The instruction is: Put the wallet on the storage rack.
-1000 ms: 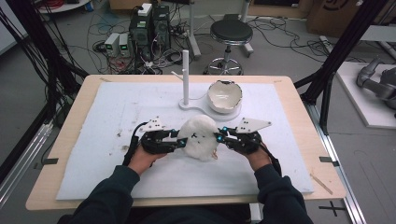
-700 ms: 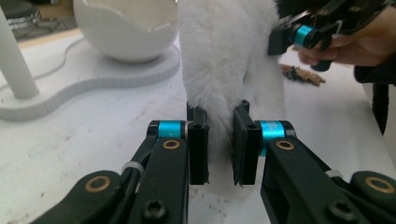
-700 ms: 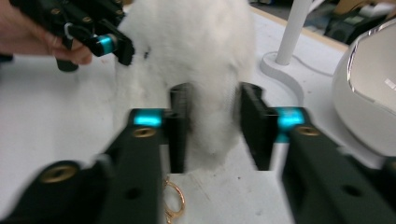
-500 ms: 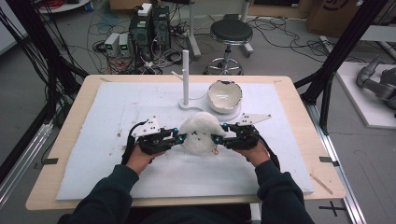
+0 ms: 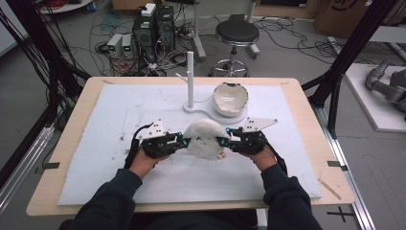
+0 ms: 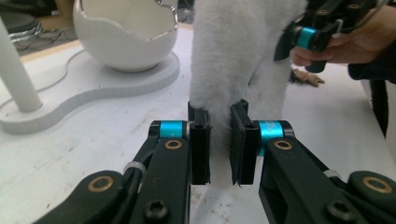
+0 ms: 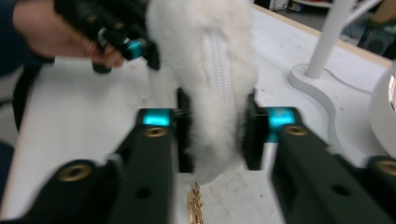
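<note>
A white fluffy plush piece (image 5: 203,139) with a zipper seam (image 7: 217,60) hangs between my two grippers above the white mat (image 5: 119,110). My left gripper (image 5: 184,141) is shut on its left edge; in the left gripper view its pads (image 6: 200,140) pinch a thin fold of fur (image 6: 238,60). My right gripper (image 5: 221,141) is shut on the opposite side. Its jaws opened wider within the last second, and they now press a thicker part of the plush (image 7: 210,70). Each gripper view also shows the other gripper farther off, on the plush.
A white cracked-egg bowl (image 5: 230,98) sits on a flat white base (image 5: 201,109) with an upright white post (image 5: 190,79), just behind the plush. A small brown scrap (image 5: 221,154) lies on the mat under the right gripper. Wooden table edges (image 5: 306,110) frame the mat.
Both grippers have edged inward and slightly away from me, bunching the plush tighter between them. Since half a second ago little has moved.
</note>
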A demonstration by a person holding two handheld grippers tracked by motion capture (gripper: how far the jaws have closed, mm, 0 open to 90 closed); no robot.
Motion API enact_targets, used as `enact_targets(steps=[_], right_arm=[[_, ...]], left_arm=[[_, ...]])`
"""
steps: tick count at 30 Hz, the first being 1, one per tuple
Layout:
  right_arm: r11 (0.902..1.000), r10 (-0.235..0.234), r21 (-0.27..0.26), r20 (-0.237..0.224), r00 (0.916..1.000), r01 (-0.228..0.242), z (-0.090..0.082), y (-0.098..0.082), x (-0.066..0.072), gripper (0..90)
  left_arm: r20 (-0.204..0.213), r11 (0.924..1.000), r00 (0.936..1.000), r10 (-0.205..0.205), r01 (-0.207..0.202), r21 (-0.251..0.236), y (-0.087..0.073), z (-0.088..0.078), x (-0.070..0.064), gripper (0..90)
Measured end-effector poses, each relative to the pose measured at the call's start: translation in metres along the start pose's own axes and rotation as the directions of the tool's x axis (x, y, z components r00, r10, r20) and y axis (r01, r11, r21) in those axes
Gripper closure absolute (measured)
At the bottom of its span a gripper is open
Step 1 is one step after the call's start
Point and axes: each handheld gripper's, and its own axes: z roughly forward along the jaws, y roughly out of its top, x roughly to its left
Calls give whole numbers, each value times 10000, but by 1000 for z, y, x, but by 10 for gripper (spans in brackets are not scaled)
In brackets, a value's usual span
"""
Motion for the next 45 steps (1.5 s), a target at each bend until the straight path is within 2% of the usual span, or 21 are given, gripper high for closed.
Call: enact_targets(steps=[1, 2, 3, 6, 7, 8, 9, 10, 11, 12, 16, 18, 20, 26, 30, 31, 33, 36, 38, 41, 45], right_arm=[[9994, 322, -150, -55, 9995, -323, -1, 0, -3, 607], [9994, 322, -150, -55, 9995, -323, -1, 0, -3, 607], [9974, 685, -212, -317, 9971, -692, 0, -1, -6, 604], [9971, 742, -132, -670, 9950, -752, 2, -2, -6, 708], [9971, 742, -132, -670, 9950, -752, 2, -2, -6, 708], [9986, 485, -191, -776, 9958, -501, 1, -1, -5, 758], [9992, 344, -191, -762, 9965, -359, 1, 0, -4, 766], [9992, 344, -191, -762, 9965, -359, 1, 0, -4, 766], [10000, -40, -59, -562, 9984, 36, 0, 4, -2, 772], [9999, -139, -97, -398, 9991, 135, -2, 7, -2, 773], [9975, -477, -495, 428, 9979, 498, -18, 20, -9, 774], [9948, -690, -686, 924, 9933, 754, -26, 28, -15, 773], [9925, -999, -566, 1376, 9854, 1085, -32, 37, -21, 773], [9881, -1446, -209, 2098, 9670, 1523, -44, 62, -43, 773], [9794, -1994, 184, 2524, 9469, 2013, -46, 79, -58, 773], [9794, -1994, 184, 2524, 9469, 2013, -46, 79, -58, 773], [9744, -2246, 525, 2741, 9351, 2187, -45, 88, -70, 773], [9718, -2357, 679, 2823, 9299, 2257, -44, 93, -78, 773], [9698, -2436, 652, 2922, 9248, 2349, -42, 98, -87, 773], [9638, -2663, 937, 3040, 9147, 2495, -40, 103, -95, 772], [9615, -2745, 1033, 3081, 9109, 2548, -37, 105, -104, 772]], left_arm=[[94, 9999, 9999, 116, -116, -37, 0, 0, -1, 806], [94, 9999, 9999, 116, -116, -37, 0, 0, -1, 807], [157, 9994, 9993, 328, -326, -92, 0, 1, -3, 808], [165, 9995, 9993, 324, -323, -33, 0, 1, -2, 807], [47, 9996, 9996, 285, -285, -7, 0, 1, -2, 807], [-49, 9997, 9997, 254, -254, 47, 0, 1, -1, 796], [-369, 9998, 9993, 5, 3, 207, 0, 2, -1, 774], [-369, 9998, 9993, 5, 3, 207, 0, 2, -1, 721], [-607, 9990, 9979, -205, 229, 392, 0, 3, 1, 612], [-1041, 9947, 9909, -857, 911, 481, -1, 1, 6, 536], [-1695, 9900, 9757, -1386, 1409, 18, 2, -13, 18, 456], [-1937, 9898, 9707, -1420, 1415, -167, 4, -20, 22, 438], [-2128, 9877, 9645, -1564, 1520, -372, 4, -25, 27, 420], [-2490, 9862, 9542, -1657, 1605, -412, 2, -31, 33, 367], [-2683, 9854, 9482, -1703, 1628, -502, 2, -32, 34, 265], [-2683, 9854, 9482, -1703, 1628, -502, 2, -32, 34, 241], [-2695, 9846, 9472, -1736, 1615, -668, 2, -35, 37, 219], [-2745, 9843, 9455, -1749, 1615, -708, 1, -38, 39, 219], [-2831, 9839, 9425, -1774, 1636, -718, 0, -42, 42, 219], [-2925, 9824, 9381, -1855, 1701, -774, 0, -46, 44, 222], [-3006, 9814, 9345, -1907, 1744, -804, -1, -48, 45, 224]])
